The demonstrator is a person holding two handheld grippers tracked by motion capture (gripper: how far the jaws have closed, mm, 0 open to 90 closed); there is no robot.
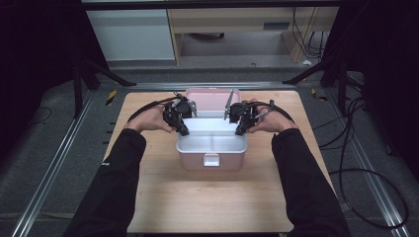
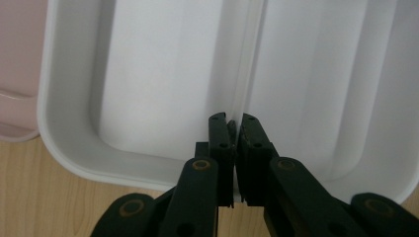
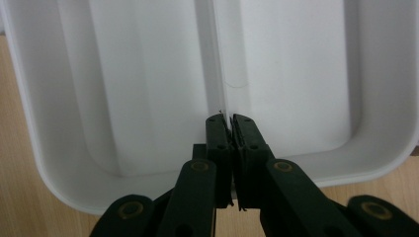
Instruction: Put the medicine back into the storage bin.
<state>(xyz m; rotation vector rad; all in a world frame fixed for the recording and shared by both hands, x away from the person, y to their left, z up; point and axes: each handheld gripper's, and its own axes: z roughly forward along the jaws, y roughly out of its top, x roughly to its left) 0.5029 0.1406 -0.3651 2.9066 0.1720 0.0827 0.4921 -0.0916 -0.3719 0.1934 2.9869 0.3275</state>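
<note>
A pink box [image 1: 197, 160] stands open in the middle of the wooden table, its lid [image 1: 212, 96] tipped back. Inside sits a white tray [image 1: 217, 142] with two compartments split by a thin dividing wall. My left gripper [image 1: 184, 131] reaches in from the tray's left end. In the left gripper view its jaws [image 2: 234, 121] are shut on the dividing wall [image 2: 247, 74]. My right gripper [image 1: 239, 131] comes in from the right end. In the right gripper view it [image 3: 229, 119] pinches the same wall [image 3: 217, 64]. Both compartments of the tray [image 3: 291, 69] look empty.
The wooden table [image 1: 207, 202] shows bare board in front of the box and at both sides. A pink part of the box [image 2: 17, 59] lies beside the tray's corner. Black cables trail from both grippers, and more cables lie on the floor at right [image 1: 356, 173].
</note>
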